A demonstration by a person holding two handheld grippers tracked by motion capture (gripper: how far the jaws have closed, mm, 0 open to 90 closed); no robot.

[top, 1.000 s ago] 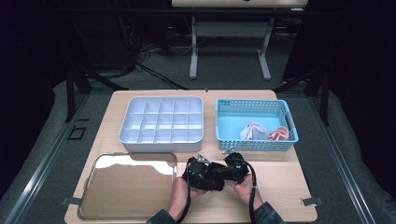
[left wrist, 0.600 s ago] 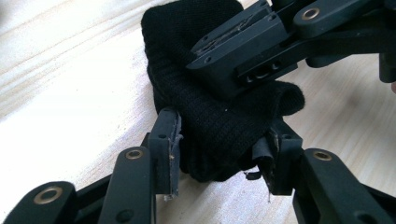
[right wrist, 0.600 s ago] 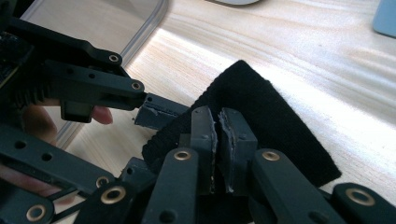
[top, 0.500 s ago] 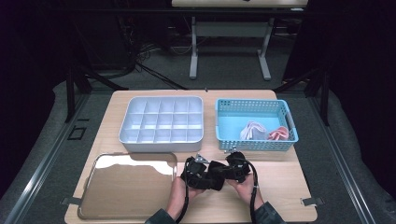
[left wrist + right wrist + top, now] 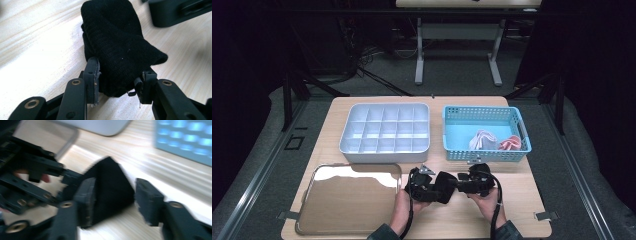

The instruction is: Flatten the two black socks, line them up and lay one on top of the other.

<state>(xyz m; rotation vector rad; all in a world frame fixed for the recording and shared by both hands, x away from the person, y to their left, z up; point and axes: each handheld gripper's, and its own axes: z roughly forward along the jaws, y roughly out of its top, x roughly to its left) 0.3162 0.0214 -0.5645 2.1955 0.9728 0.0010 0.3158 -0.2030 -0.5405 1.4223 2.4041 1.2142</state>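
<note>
A grey compartment tray (image 5: 384,131), a blue basket (image 5: 486,154) holding rolled cloths (image 5: 484,139), and a shiny metal tray (image 5: 348,199).

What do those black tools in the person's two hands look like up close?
Both the left gripper and the right gripper are matte black, with two blocky jaws on linkage bars pinned by brass-coloured rivets. A black cable trails from each, and dark sleeves cover the wrists.

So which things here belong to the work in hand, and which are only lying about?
In use:
black knitted cloth
left claw, closing on it
right claw, just opened

Lying about:
compartment tray
blue basket with pale cloths
metal tray
</note>
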